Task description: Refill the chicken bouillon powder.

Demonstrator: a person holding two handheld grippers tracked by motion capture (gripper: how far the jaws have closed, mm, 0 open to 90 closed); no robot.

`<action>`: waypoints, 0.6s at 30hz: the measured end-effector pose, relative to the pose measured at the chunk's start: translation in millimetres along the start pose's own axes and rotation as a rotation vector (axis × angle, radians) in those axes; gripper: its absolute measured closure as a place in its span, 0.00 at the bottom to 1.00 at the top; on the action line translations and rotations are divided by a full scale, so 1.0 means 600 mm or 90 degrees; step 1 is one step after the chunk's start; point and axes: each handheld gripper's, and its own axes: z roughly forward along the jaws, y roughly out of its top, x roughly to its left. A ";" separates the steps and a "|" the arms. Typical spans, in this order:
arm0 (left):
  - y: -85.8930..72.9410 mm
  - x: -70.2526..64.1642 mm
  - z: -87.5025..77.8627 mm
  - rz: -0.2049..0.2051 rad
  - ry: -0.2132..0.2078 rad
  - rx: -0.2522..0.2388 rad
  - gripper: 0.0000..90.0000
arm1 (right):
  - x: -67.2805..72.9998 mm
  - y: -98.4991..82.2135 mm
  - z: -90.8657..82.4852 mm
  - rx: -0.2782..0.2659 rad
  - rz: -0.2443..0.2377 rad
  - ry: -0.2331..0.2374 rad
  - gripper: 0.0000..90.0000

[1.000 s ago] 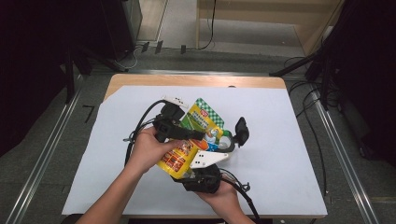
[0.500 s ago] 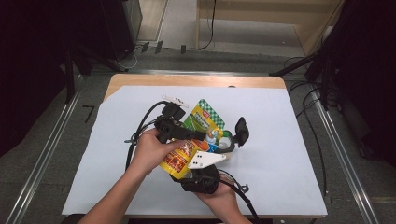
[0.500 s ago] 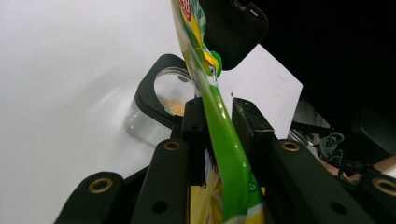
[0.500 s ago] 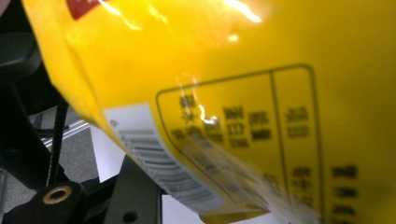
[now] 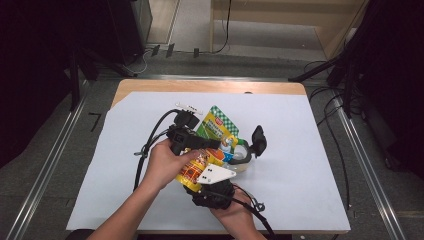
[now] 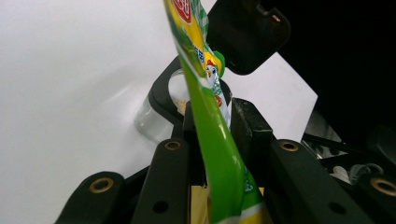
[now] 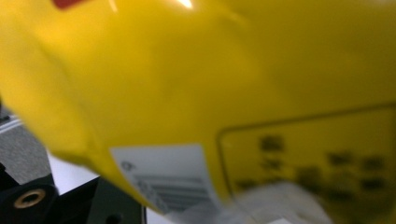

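Since the earlier frames the right gripper's (image 5: 220, 167) jaws have been opening, while the green-and-yellow snack bag (image 5: 212, 145) has barely shifted on the table. From the high view, the bag lies near the middle of the white sheet (image 5: 300, 150), its checked green top pointing toward one o'clock; the left gripper (image 5: 210, 144) crosses it from nine o'clock, and the right gripper comes up from six o'clock under its yellow bottom end. A clear round jar (image 5: 239, 152) with a black hinged lid (image 5: 258, 140) sits just beside the bag at three o'clock. In the left gripper view, the glossy, creased bag (image 6: 219, 154) stands edge-on between the two black jaws, which are narrowed onto it and pinch the film; the jar (image 6: 161, 112) lies beyond at twelve o'clock. In the right gripper view, the bag's smooth yellow back (image 7: 210, 84) with a white barcode label looms close and blurred; whether these jaws press it I cannot tell.
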 end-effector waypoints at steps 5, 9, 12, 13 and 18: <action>0.000 -0.001 0.004 -0.014 0.004 0.007 0.85 | 0.001 0.001 0.003 0.012 0.002 -0.007 0.57; 0.001 -0.002 0.006 -0.023 -0.017 0.005 0.84 | 0.000 0.003 0.001 0.008 0.007 0.036 0.70; 0.002 -0.003 0.003 -0.029 -0.021 0.007 0.84 | 0.000 0.005 -0.001 -0.005 0.016 0.061 0.73; 0.002 -0.003 0.003 -0.030 -0.020 0.008 0.83 | -0.002 0.005 -0.001 -0.006 0.018 0.068 0.73; 0.003 -0.010 0.009 -0.015 0.000 0.036 0.78 | -0.011 0.003 0.001 -0.019 0.071 0.117 0.74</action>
